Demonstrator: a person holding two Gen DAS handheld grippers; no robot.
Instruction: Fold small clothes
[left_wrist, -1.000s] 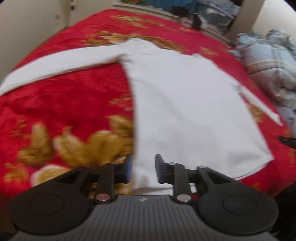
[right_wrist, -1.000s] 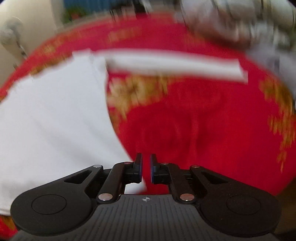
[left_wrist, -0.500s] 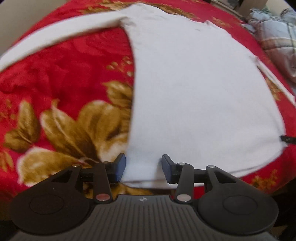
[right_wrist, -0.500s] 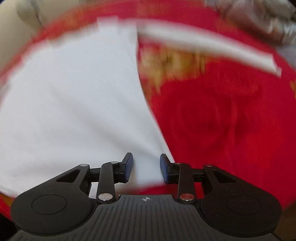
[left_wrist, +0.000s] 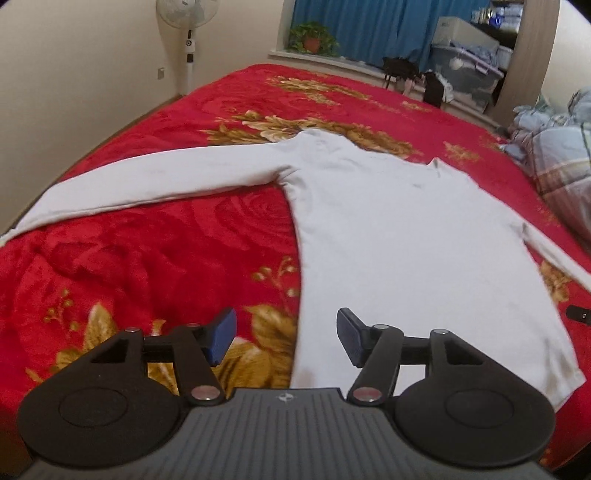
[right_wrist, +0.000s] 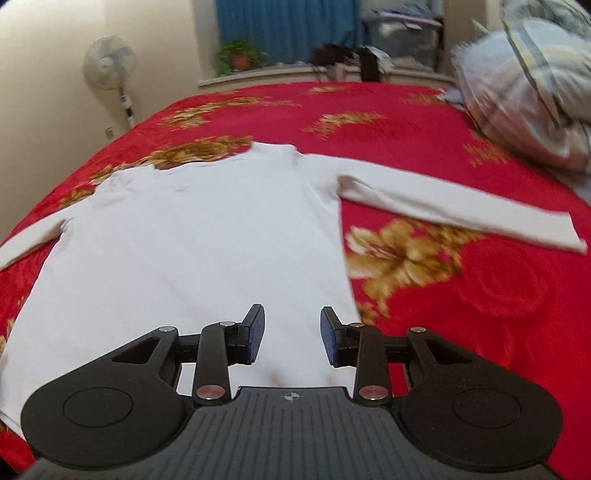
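- No readable text, brand or no. anywhere in either view.
- Fan (left_wrist: 186, 14) has a hub badge and pole labels, too small to read.
- Each gripper body carries only a small crosshair logo (left_wrist: 283, 397), no letters.
- Boxes (left_wrist: 466, 33) by the window: markings too blurry.

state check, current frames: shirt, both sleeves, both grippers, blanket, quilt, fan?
white shirt: spread flat, unfolded.
left sleeve: stretched out sideways.
right sleeve: stretched out sideways.
left gripper: open, empty, at the hem's left corner.
right gripper: open, empty, over the hem's right corner.
red blanket: spread over the bed, slightly rumpled.
plaid quilt: bunched up.
fan: upright; spinning or not, cannot tell.
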